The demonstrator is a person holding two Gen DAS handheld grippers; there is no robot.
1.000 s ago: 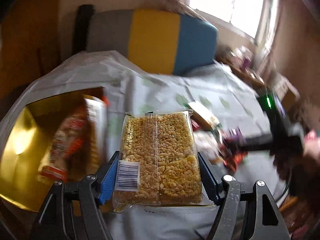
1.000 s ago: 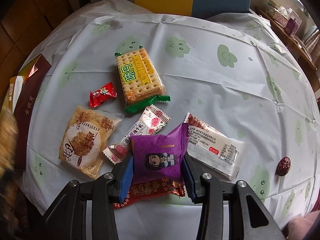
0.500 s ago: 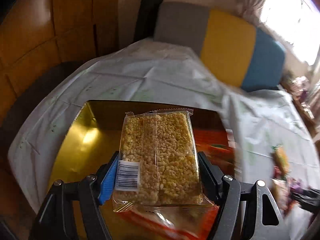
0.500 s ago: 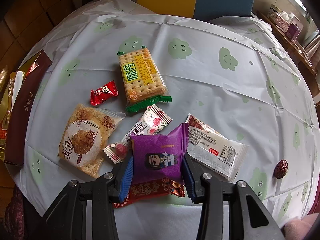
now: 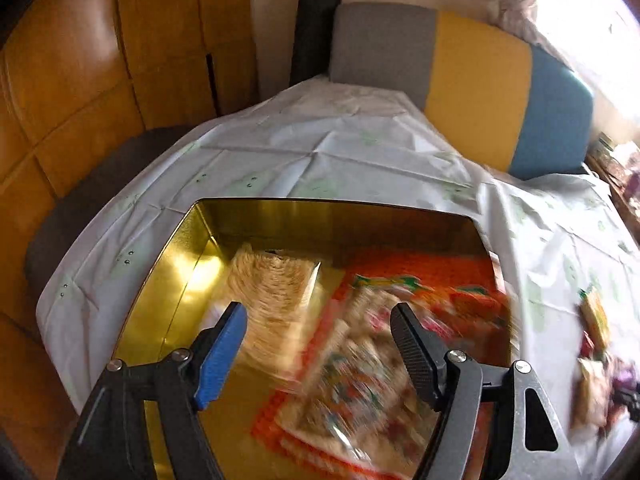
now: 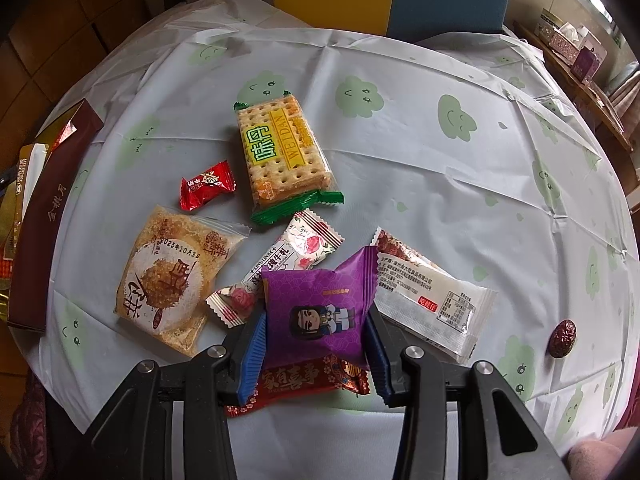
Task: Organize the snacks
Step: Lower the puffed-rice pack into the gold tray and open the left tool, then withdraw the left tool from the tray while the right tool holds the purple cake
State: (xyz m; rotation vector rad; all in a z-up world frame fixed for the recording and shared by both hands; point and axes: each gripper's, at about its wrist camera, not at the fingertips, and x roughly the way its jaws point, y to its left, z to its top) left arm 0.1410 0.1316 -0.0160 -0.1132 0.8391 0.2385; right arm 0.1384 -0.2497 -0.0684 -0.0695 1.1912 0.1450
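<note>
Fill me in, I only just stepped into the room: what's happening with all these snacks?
A person with a handheld gripper in each hand is sorting snacks into a gold tin. The left gripper hangs open over the tin, where a puffed-rice bar and an orange packet lie, blurred. The right gripper has its fingers closed on a purple packet at the table. A cracker pack, a red candy and other snacks remain on the cloth.

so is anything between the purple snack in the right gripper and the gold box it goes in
Nothing tall. The right gripper is shut on the purple packet, and only flat snacks lie on the tablecloth toward the box at the table's left edge. The box is open-topped.
</note>
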